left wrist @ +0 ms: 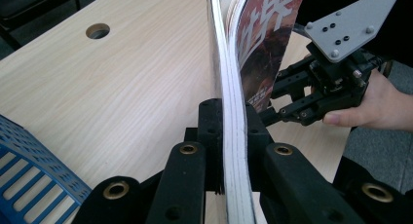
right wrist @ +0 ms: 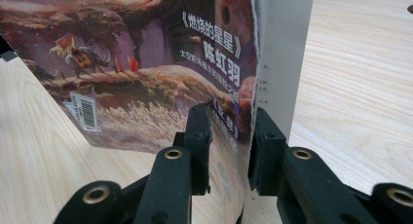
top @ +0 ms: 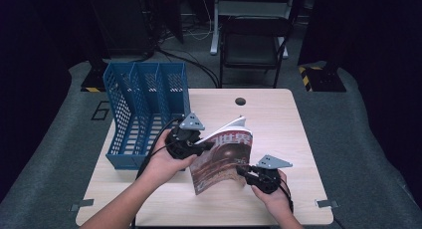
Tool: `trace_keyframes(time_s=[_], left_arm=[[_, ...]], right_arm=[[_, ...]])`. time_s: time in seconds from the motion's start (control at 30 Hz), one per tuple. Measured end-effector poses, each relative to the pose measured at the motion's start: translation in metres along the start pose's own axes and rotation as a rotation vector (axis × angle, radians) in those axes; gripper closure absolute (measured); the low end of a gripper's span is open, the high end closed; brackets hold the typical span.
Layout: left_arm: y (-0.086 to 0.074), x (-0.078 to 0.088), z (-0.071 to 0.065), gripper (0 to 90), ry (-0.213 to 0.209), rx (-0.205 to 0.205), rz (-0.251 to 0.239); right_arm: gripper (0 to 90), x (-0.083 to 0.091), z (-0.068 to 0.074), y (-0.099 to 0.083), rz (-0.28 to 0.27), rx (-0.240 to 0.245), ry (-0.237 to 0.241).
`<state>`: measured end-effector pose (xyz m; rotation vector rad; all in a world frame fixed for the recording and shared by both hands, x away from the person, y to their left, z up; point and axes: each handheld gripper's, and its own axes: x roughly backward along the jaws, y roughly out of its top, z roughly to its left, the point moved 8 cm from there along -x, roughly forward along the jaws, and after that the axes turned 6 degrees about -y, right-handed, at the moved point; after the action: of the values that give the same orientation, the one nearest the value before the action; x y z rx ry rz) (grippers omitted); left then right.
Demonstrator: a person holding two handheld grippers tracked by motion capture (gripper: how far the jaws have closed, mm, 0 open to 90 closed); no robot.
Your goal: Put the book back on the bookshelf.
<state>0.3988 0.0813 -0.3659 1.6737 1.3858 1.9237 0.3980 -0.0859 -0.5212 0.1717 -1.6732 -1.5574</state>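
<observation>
A magazine [top: 221, 157] with a reddish-brown illustrated cover and Chinese lettering stands on edge over the wooden table [top: 288, 139], its pages fanning slightly at the top. My left gripper [top: 206, 145] is shut on its left edge. In the left gripper view the jaws clamp the white page stack [left wrist: 233, 112]. My right gripper [top: 242, 171] is at the lower right corner. In the right gripper view the cover [right wrist: 146, 63] edge runs between the jaws of the right gripper [right wrist: 229, 126], lying against one pad with a gap to the other. The right gripper [left wrist: 272, 100] also appears beyond the magazine [left wrist: 263, 44].
A blue mesh file rack [top: 144, 109] with three slots stands at the table's left, close behind my left hand; its corner [left wrist: 29, 170] appears in the left gripper view. A cable hole [top: 241, 101] is near the far edge. A black chair [top: 251, 45] stands beyond the table.
</observation>
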Motion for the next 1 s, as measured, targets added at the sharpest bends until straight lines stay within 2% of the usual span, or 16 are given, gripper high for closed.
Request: trace_keyframes(time_s=[0.3,0.5,0.7,1.0], left_arm=[[0.0006,0.0001,-0.0009,83.8,0.005,-0.01,0.002],[0.0022,-0.0004,0.0002,83.8,0.026,-0.025,0.015],[0.0019,-0.0001,-0.0004,84.0,0.023,-0.024,0.007],[0.003,0.0035,-0.001,84.1,0.019,-0.021,-0.01]], right_arm=[[71.6,-0.0002,-0.0004,-0.0008,0.007,-0.009,-0.002],[71.2,-0.0005,0.0,-0.0006,0.005,-0.002,0.002],[70.3,-0.0001,0.0003,-0.0006,0.007,-0.005,0.007],[60.5,-0.0004,-0.002,0.0002,-0.006,-0.012,-0.01]])
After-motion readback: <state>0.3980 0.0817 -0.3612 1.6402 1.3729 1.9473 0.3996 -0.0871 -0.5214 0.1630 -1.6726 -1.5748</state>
